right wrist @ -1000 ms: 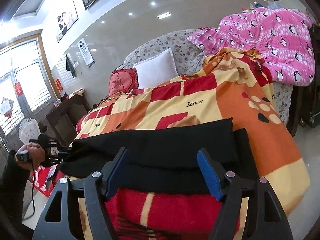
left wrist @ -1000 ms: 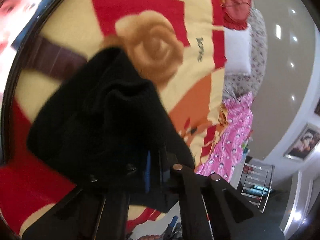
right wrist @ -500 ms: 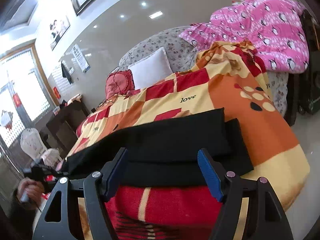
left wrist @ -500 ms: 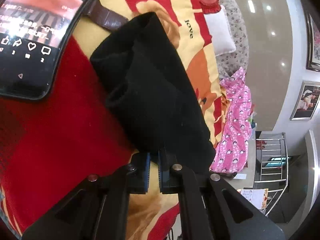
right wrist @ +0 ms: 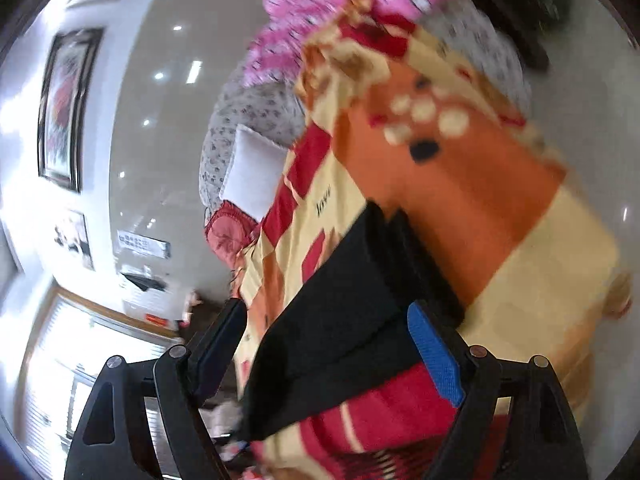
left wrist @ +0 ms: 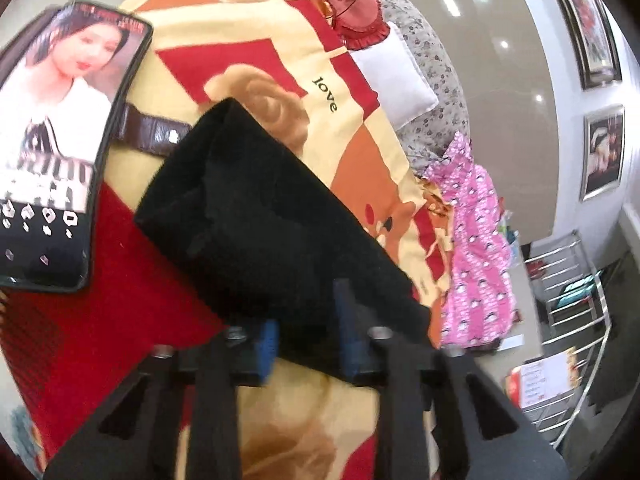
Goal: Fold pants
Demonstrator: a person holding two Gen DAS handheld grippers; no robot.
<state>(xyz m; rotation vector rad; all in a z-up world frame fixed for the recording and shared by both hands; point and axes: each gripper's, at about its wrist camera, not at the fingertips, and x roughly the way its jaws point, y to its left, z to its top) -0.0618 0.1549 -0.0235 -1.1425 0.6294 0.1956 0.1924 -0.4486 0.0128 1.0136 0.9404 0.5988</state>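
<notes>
Through the left wrist camera I see the black knit pants (left wrist: 256,216) lying folded along their length on the red, orange and cream patterned blanket (left wrist: 248,44), running from near the bed's close edge up toward the middle. My left gripper (left wrist: 306,342) sits at the near end of the cloth. Its jaws are opening: the blue pads (left wrist: 267,344) stand a little apart with the hem between them, and I judge they no longer pinch it. A black smartphone with a lit video screen (left wrist: 52,140) lies on the blanket at the left side, just beside the pants, with a dark brown leather strap (left wrist: 154,134) poking out from under it. A white square pillow (left wrist: 394,80) and a pink penguin-print quilt (left wrist: 476,236) sit toward the far end.

Through the right wrist camera, badly blurred and rolled to one side, the same pants (right wrist: 340,320) stretch across the blanket (right wrist: 460,184) near its close edge, one layer stacked slightly short of the other. My right gripper (right wrist: 324,352) is wide and its jaws are opening wider, with nothing between them; the cloth lies beyond the fingertips.

I read this as the release after a lengthwise fold. Next I would have to take both ends again and bring one end over the other, keeping the left side clear of the phone and the stacked edges aligned.
</notes>
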